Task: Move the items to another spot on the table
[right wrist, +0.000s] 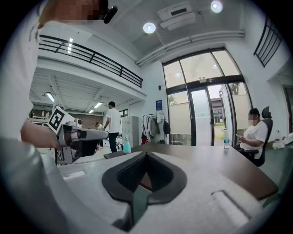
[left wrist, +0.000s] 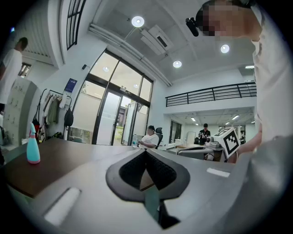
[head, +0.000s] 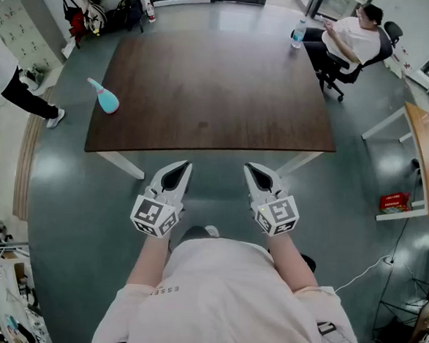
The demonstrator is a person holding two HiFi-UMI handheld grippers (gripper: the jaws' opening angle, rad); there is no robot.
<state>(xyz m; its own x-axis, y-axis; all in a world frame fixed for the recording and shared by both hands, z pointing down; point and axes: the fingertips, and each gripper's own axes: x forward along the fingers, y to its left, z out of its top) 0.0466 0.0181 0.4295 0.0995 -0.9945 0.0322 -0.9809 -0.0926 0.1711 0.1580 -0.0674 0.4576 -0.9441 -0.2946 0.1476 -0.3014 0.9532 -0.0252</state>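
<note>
A teal spray bottle [head: 104, 98] lies tilted near the left edge of the dark brown table [head: 212, 94]; it also shows in the left gripper view [left wrist: 33, 148] and, small, in the right gripper view [right wrist: 127, 146]. A clear water bottle [head: 298, 34] stands at the table's far right corner. My left gripper [head: 178, 169] and right gripper [head: 257, 170] hang side by side just short of the table's near edge, off the tabletop. Both are shut with nothing between the jaws, as seen for the left gripper [left wrist: 146, 152] and the right gripper [right wrist: 146, 156].
A person sits in an office chair [head: 352, 41] beyond the far right corner. Another person [head: 19, 87] stands to the left of the table. A curved wooden desk [head: 426, 145] with a red box under it [head: 394, 201] is at the right.
</note>
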